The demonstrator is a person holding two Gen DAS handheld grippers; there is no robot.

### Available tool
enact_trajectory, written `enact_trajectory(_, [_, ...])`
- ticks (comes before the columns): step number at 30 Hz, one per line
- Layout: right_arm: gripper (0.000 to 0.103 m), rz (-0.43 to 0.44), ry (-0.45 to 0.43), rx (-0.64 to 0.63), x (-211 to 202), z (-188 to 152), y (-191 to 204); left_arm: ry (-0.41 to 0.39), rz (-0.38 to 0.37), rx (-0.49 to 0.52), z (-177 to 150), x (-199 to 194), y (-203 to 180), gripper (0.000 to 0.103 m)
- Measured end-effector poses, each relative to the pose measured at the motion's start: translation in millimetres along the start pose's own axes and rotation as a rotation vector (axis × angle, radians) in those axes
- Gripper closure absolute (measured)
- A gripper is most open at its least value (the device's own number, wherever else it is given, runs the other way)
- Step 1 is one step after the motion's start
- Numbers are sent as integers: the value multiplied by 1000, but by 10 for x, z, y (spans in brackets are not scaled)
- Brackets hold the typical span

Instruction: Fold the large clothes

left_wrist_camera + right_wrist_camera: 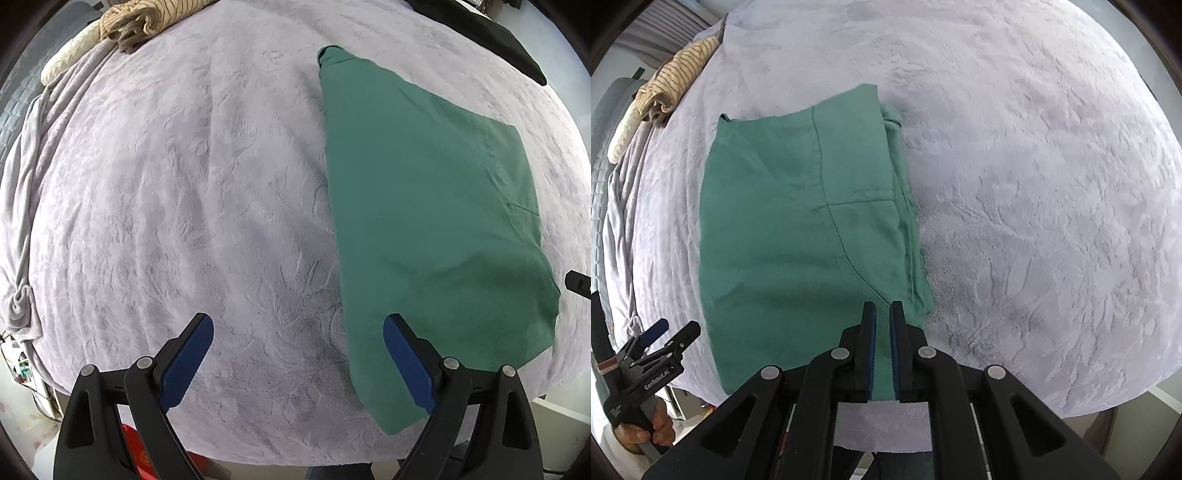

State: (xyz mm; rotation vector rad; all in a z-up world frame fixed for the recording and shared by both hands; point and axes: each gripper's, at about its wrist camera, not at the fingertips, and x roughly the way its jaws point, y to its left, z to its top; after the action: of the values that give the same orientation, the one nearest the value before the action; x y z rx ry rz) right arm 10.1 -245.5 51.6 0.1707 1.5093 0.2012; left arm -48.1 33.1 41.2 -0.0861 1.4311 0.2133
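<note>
A green garment (436, 206) lies folded lengthwise on the pale lilac plush blanket (184, 184) that covers the bed. My left gripper (298, 326) is open and empty, above the blanket beside the garment's near left edge. In the right wrist view the garment (798, 229) is a long rectangle with a seam across it. My right gripper (882, 308) hovers over the garment's near right corner with its jaws nearly together, a narrow gap between the pads and nothing held. The left gripper also shows in the right wrist view (670, 330), open, at the lower left.
A striped beige bundle of cloth (136, 20) lies at the bed's far left corner and also shows in the right wrist view (676, 79). A dark object (498, 40) sits at the far right edge. The blanket hangs in folds along the left side (22, 206).
</note>
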Motion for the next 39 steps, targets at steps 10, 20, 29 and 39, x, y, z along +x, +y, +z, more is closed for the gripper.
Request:
enact_trajectory(10, [44, -24, -63, -43, -319, -39, 54, -42, -20, 20, 95, -203, -70, 0])
enact_trajectory(20, [0, -83, -168, -124, -587, 33, 378, -112, -8, 40, 205, -503, -148, 0])
enact_trajectory(29, [0, -138, -162, -139, -653, 52, 485, -133, 8, 20, 232, -589, -132, 0])
enact_trajectory(39, [0, -159, -162, -102, -677, 48, 458, -152, 20, 23, 231, -687, -185, 0])
